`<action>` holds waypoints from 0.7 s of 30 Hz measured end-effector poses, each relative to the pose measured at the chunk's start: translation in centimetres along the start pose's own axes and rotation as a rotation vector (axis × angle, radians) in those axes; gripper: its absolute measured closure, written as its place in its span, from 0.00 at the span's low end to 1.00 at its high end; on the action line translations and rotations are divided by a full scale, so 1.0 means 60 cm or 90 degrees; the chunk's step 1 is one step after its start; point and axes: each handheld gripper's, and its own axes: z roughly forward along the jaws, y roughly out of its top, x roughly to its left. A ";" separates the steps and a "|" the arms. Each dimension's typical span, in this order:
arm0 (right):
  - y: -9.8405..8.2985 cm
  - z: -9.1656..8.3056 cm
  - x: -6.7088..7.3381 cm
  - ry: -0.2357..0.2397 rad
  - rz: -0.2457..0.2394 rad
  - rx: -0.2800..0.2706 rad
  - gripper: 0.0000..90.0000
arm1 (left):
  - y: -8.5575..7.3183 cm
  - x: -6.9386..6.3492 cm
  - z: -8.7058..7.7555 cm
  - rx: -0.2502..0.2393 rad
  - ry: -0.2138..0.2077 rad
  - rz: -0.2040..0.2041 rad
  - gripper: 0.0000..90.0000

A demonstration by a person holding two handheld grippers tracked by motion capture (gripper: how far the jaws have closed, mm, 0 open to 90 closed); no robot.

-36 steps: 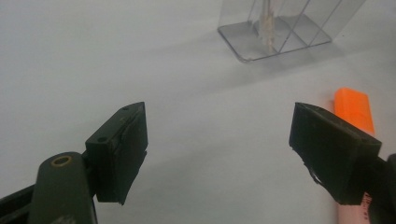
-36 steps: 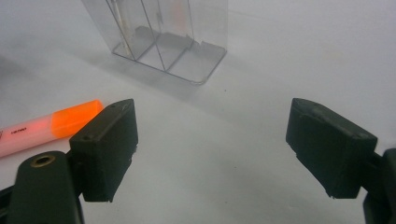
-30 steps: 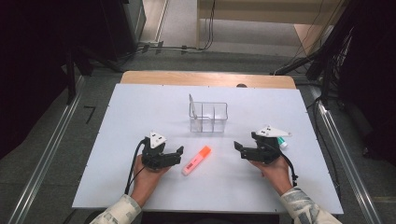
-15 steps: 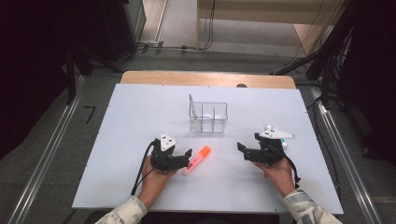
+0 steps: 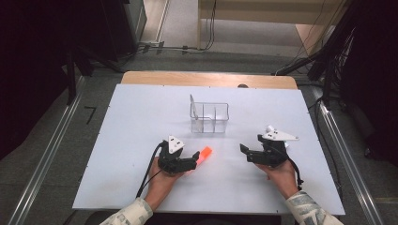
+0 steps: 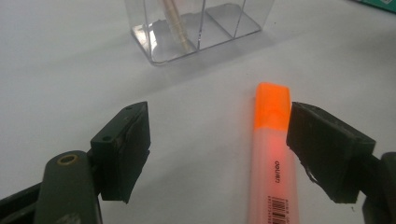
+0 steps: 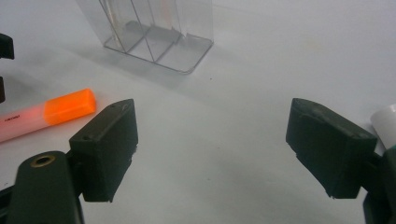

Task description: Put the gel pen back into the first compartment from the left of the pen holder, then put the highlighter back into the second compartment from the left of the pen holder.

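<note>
An orange highlighter (image 5: 204,153) lies on the white table (image 5: 131,140), cap end pointing away from me. My left gripper (image 5: 193,161) is open around it. In the left gripper view the highlighter (image 6: 272,154) sits between the jaws of my left gripper (image 6: 219,142), close against the right one, with a wide gap to the left one. My right gripper (image 5: 245,152) rests to the right, open with nothing between its fingers. In the right gripper view my right gripper (image 7: 212,149) faces bare table, with the highlighter (image 7: 46,113) off to its left.
A clear divided organizer (image 5: 210,117) stands at the table's middle, beyond both grippers; in the left gripper view the organizer (image 6: 201,28) holds a thin beige stick (image 6: 175,23). A white object (image 7: 385,122) shows at the right edge of the right gripper view.
My left gripper has slid to the right, and its open jaws now straddle the highlighter's body. The right gripper has drifted slightly toward me.
</note>
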 end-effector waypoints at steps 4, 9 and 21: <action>-0.002 -0.004 -0.002 -0.002 0.003 -0.002 0.17 | 0.001 -0.006 0.003 0.002 -0.005 0.005 0.25; -0.003 -0.007 -0.004 -0.003 0.007 -0.007 0.17 | 0.003 -0.012 0.008 -0.002 -0.016 0.005 0.25; -0.002 -0.005 -0.003 -0.006 0.007 -0.007 0.17 | 0.005 -0.021 0.016 -0.003 -0.027 0.010 0.26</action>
